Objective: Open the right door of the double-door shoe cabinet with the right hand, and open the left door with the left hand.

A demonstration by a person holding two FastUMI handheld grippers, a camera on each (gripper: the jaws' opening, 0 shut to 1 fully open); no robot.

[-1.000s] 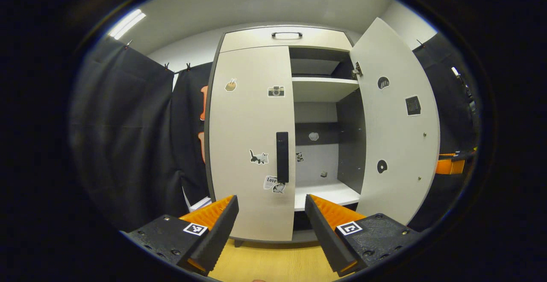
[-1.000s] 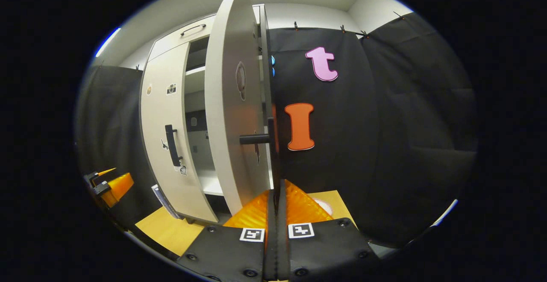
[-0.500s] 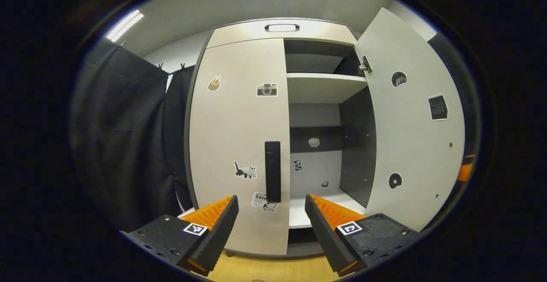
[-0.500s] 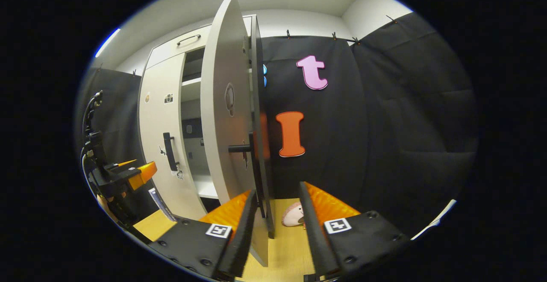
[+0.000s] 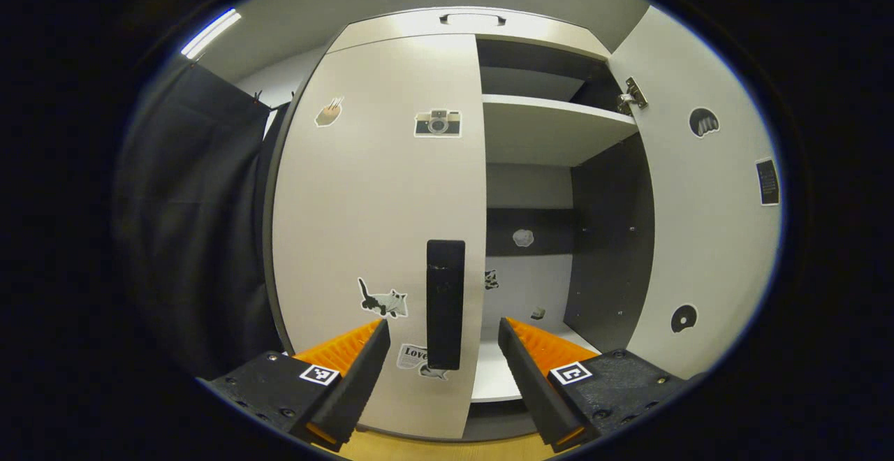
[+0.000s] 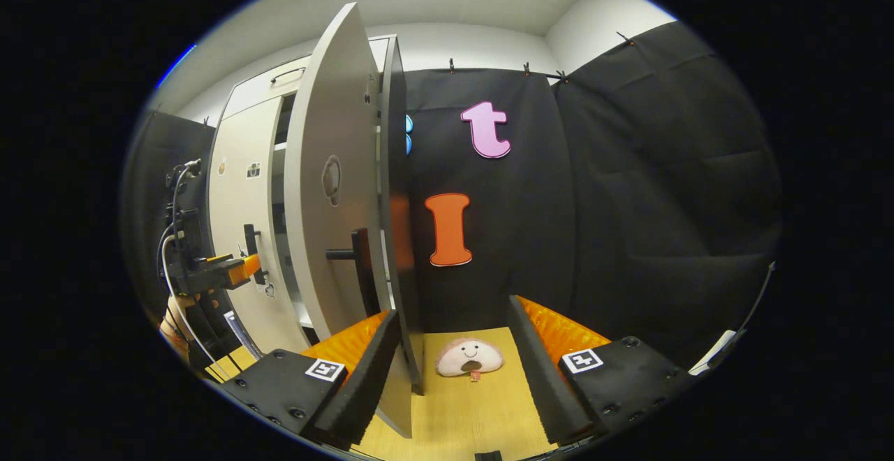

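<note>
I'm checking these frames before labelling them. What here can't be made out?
- Left gripper view: the space behind the closed left door is hidden by the door itself.
- Left gripper view: the small items at the compartment's back are too small to identify.
- Right gripper view: the right door is seen nearly edge-on, hiding most of the interior.
- Right gripper view: the left hand-held gripper is too small to judge.
</note>
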